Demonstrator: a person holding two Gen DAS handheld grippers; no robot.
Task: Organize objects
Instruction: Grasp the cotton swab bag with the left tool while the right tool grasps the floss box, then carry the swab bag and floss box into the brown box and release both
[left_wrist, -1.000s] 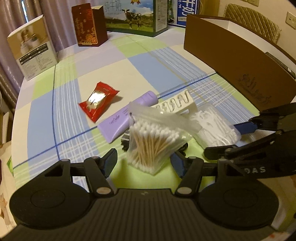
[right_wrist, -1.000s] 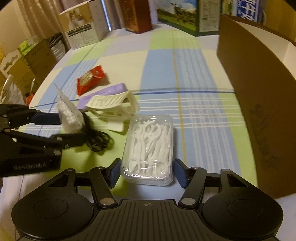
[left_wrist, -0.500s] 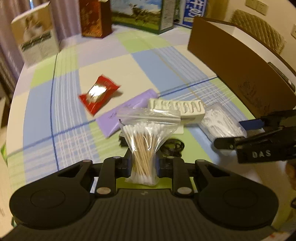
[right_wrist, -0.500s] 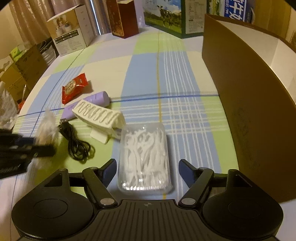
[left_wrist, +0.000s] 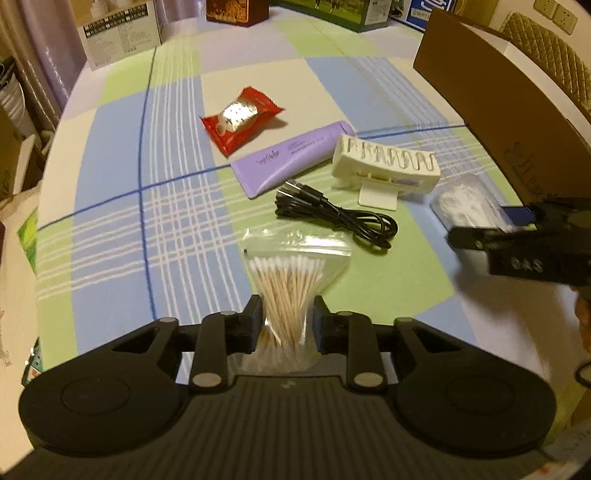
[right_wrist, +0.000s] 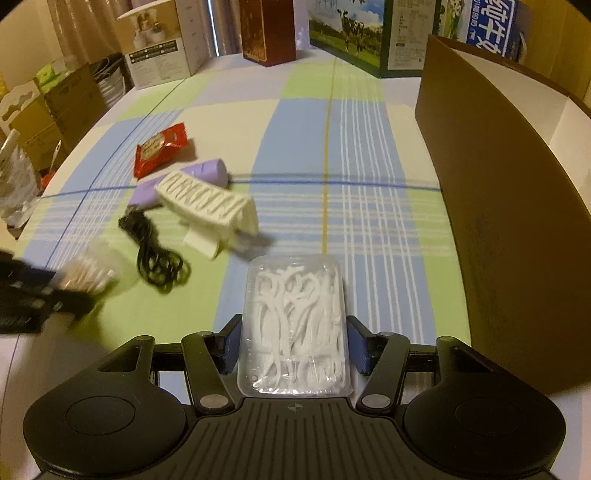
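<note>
My left gripper (left_wrist: 287, 318) is shut on a clear bag of cotton swabs (left_wrist: 291, 280) and holds it above the table. My right gripper (right_wrist: 293, 341) is shut on a clear box of floss picks (right_wrist: 294, 325), lifted off the cloth. On the checked tablecloth lie a red snack packet (left_wrist: 240, 118), a purple tube (left_wrist: 295, 160), a cream hair clip (left_wrist: 384, 168) and a coiled black cable (left_wrist: 336, 216). The right gripper shows blurred at the right of the left wrist view (left_wrist: 517, 240). The left gripper shows blurred at the left of the right wrist view (right_wrist: 37, 295).
A large open brown cardboard box (right_wrist: 509, 184) stands along the right side. Cartons stand at the table's far edge: a white one (left_wrist: 118, 29), a dark red one (right_wrist: 267, 31) and a milk carton with a cow (right_wrist: 365, 33). More boxes (right_wrist: 44, 107) stand beyond the left edge.
The left gripper closed on the swab bag and drew it back and up. The right gripper closed on the floss box and lifted it. The black cable is now uncovered.
</note>
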